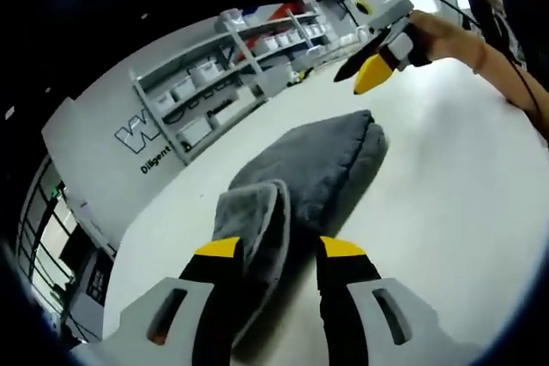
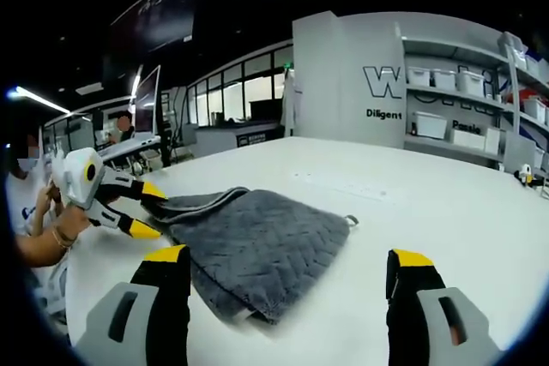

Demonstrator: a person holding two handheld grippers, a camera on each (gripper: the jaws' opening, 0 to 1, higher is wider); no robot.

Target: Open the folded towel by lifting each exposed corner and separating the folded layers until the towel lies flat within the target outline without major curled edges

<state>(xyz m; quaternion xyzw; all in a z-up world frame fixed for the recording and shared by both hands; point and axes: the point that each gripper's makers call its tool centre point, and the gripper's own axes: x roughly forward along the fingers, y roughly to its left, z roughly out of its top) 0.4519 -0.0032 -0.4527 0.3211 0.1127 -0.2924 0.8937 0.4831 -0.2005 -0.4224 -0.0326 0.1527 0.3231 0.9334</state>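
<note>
Working the first unfolding step: lifting one corner layer off the folded towel (image 1: 317, 165), rest of it not yet opened. Left tool (image 1: 279, 250) sitting at bottom centre of the left gripper view, jaws part-spread with a raised flap of towel between them, flap pressing against the left jaw, pinching it by the look of things; confirming in the right gripper view, left tool (image 2: 154, 209) at mid left gripping the towel's (image 2: 257, 250) near-left corner, top layer peeling up there. Right tool (image 2: 287, 267) at bottom of the right gripper view, jaws spread wide, holding nothing, hovering short of the towel's lower edge; in the left gripper view right tool (image 1: 377, 66) floating at upper right, well clear of the cloth, a hand behind it. Towel lying mid-frame on the white tabletop (image 2: 446, 203), grey, quilted chevron texture, thick, several layers stacked, small loop tag sticking out on its right edge in the right gripper view. Target outline not making itself out on the tabletop, cannot tell. Next, probably: carrying the pinched layer up and away to unfold it, right tool coming down on an opposite exposed corner to anchor or pull. Watching for lower layers dragging along, plush fabric likely clinging to itself.
</note>
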